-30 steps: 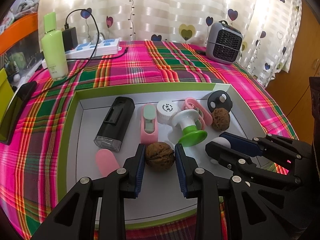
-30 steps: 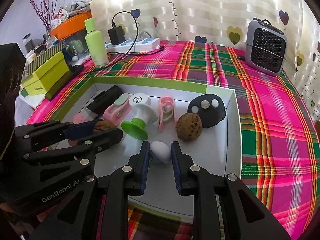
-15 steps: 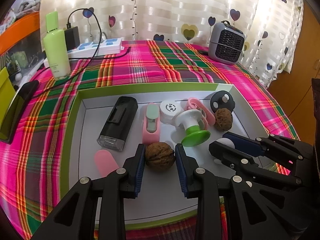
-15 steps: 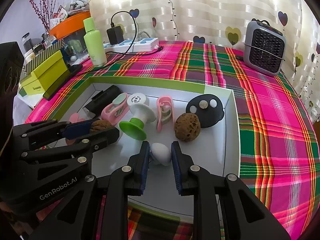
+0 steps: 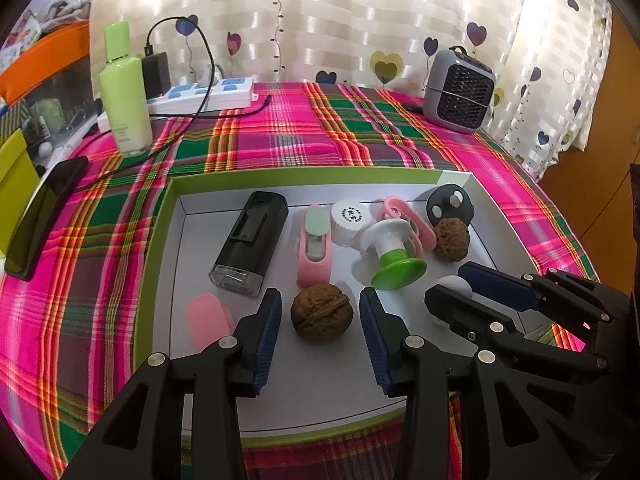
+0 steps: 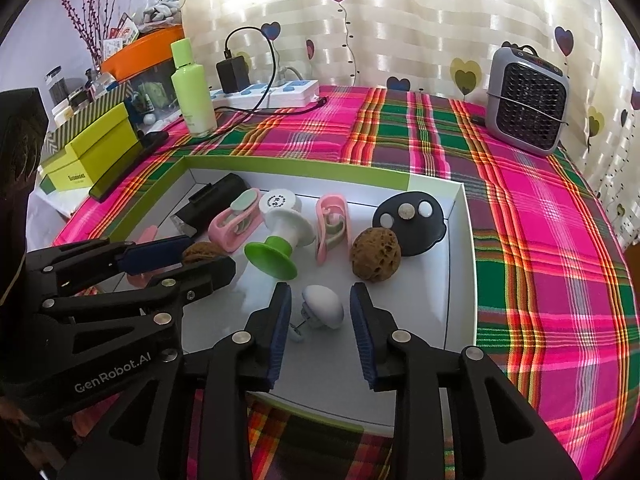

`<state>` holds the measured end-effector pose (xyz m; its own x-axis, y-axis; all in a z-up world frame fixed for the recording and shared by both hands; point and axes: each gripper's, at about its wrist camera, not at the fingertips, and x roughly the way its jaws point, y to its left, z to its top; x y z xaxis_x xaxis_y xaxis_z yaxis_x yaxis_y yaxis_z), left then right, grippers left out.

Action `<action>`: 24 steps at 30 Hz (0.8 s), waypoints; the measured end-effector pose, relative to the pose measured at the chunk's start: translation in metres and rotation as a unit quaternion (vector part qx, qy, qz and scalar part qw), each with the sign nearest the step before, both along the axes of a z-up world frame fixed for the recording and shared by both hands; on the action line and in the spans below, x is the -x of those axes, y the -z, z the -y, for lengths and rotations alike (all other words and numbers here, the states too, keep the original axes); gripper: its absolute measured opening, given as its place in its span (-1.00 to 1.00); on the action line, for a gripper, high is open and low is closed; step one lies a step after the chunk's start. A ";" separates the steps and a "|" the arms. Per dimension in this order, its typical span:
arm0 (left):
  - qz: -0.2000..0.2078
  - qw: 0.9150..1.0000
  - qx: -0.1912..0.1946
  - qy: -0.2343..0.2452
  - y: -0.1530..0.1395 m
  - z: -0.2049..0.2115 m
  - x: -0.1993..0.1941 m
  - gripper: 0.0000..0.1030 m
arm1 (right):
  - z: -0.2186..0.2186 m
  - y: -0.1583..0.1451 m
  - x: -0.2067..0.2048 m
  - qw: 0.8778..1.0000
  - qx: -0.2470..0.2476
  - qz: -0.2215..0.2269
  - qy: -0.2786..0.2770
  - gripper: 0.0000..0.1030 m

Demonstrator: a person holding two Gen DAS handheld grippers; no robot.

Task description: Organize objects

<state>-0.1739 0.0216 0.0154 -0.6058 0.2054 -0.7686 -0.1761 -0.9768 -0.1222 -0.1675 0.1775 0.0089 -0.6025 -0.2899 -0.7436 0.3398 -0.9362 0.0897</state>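
Observation:
A white tray with a green rim (image 5: 160, 216) (image 6: 460, 240) lies on the plaid cloth. My left gripper (image 5: 320, 316) is open, its pads on either side of a brown walnut (image 5: 322, 317) resting on the tray floor, not touching it. My right gripper (image 6: 320, 312) is open around a small white dome-shaped piece (image 6: 323, 306) lying in the tray. A second walnut (image 6: 375, 254) (image 5: 451, 239), a white and green stamp-like piece (image 5: 390, 254), pink clips (image 5: 315, 252), a black box (image 5: 252, 242) and a black disc (image 6: 408, 216) lie in the tray.
A green bottle (image 5: 124, 92), a power strip with charger (image 5: 200, 94), a grey fan heater (image 6: 526, 104), a phone (image 5: 40, 216) and yellow-green boxes (image 6: 92, 148) stand on the cloth around the tray. The right gripper shows beside my left one in the left wrist view (image 5: 480, 296).
Both grippers have opened. The walnut and the white dome piece, held between the pads before, now rest free on the tray floor.

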 end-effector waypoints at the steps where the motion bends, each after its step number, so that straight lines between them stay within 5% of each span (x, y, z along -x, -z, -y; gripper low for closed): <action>1: 0.000 1.000 0.000 -0.001 0.000 0.000 -0.001 -0.23 | 0.000 -0.001 -0.001 1.000 0.001 0.000 0.001 -0.36; 9: -0.015 1.000 0.003 -0.005 -0.008 0.000 -0.012 -0.22 | -0.006 -0.006 -0.006 1.000 0.016 -0.002 0.014 -0.20; 24: -0.047 0.998 0.019 -0.022 -0.025 0.005 -0.050 -0.21 | -0.001 -0.018 -0.038 1.000 0.004 -0.025 0.019 -0.19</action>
<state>-0.1234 0.0171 0.0406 -0.6839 0.1483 -0.7144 -0.1421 -0.9874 -0.0690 -0.1293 0.1783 0.0269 -0.6488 -0.2726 -0.7105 0.3084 -0.9477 0.0820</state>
